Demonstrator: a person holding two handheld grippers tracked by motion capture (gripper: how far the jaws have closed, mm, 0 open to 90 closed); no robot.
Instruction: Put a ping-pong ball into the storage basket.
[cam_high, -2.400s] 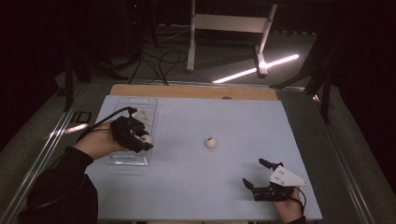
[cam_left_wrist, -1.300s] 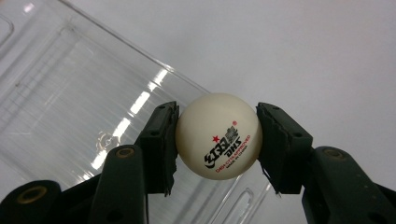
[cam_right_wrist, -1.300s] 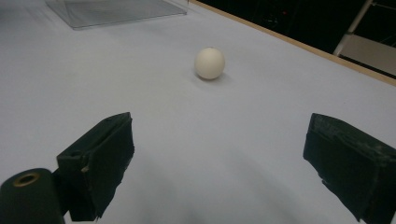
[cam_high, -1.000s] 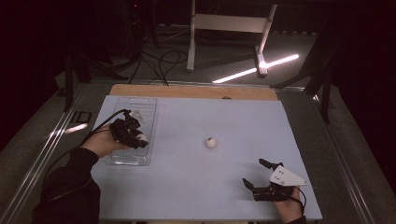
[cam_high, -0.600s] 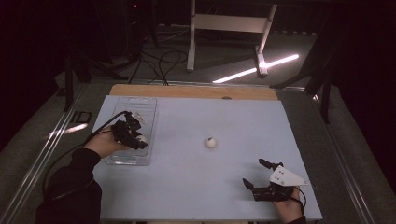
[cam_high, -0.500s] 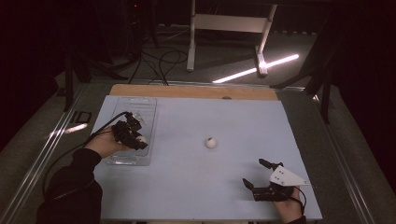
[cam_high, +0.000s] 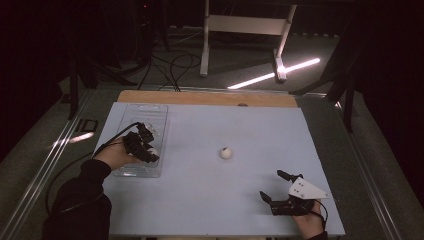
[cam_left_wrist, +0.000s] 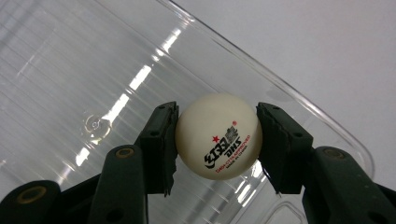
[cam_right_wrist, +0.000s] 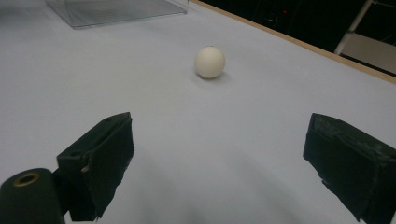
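My left gripper (cam_left_wrist: 217, 137) is shut on a white ping-pong ball (cam_left_wrist: 218, 135) with red and black print, both pads pressed on its sides. It holds the ball over a clear plastic tray (cam_left_wrist: 70, 70). From above, the left gripper (cam_high: 146, 143) sits over the tray (cam_high: 145, 112) at the table's left, the ball (cam_high: 153, 151) just visible. A second white ball (cam_high: 225, 153) lies on the pale mat near the middle, also ahead of my right gripper as a ball (cam_right_wrist: 209, 61). My right gripper (cam_high: 274, 186) rests open at the front right, its jaws wide apart (cam_right_wrist: 219, 168).
The pale mat (cam_high: 250, 130) covers a wooden table with a bare strip (cam_high: 210, 97) at the far edge. A white stand (cam_high: 245, 30) and cables (cam_high: 165, 65) sit on the dark floor beyond. A metal rail (cam_high: 50, 160) runs along the left.
The left hand has shifted slightly toward the far end of the tray since the oldest frame, still gripping the ball. The right gripper and the middle ball stay where they were.
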